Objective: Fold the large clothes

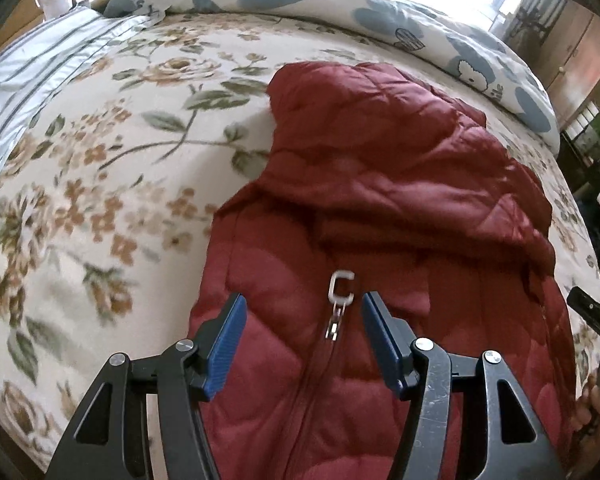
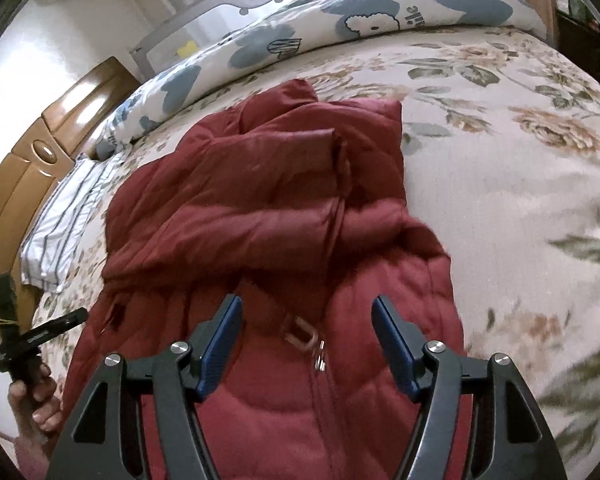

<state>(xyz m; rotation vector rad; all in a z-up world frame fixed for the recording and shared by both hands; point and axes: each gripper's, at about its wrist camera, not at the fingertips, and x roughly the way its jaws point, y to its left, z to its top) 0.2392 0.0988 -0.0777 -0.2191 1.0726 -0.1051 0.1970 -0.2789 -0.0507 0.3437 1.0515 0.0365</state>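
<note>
Red quilted puffer jacket [image 1: 380, 208] lies on the bed, front up, zipper closed; metal zipper pull [image 1: 340, 292] sits on the centre line just below the collar. The upper part (hood or collar with sleeves, cannot tell which) is bunched over the chest. The lower body runs out of view under both cameras.

Left gripper [image 1: 302, 344]: fingers about half open, nothing between the blue pads, held above the chest either side of the zipper pull. Right gripper [image 2: 306, 346]: same, roughly half open and empty, above the same zone. The left hand [image 2: 36, 400] shows at the edge of the right view, grasping its handle.

Handling, judged: light, bulky, soft fill; the shell looks smooth and likely slippery, so a pinch on a single layer may slide. It should spring back after a fold. Better holds: quilt seams, hem corners, shoulder seams, cuffs. Avoid pulling on the zipper pull.

Surface: floral bedspread [image 1: 120, 140], soft, will give under pressure. Rolled duvet with blue print [image 1: 440, 32] lies along the far edge, striped pillow [image 1: 40, 64] to one side. Wooden headboard [image 2: 40, 148] and bright window beyond.
</note>
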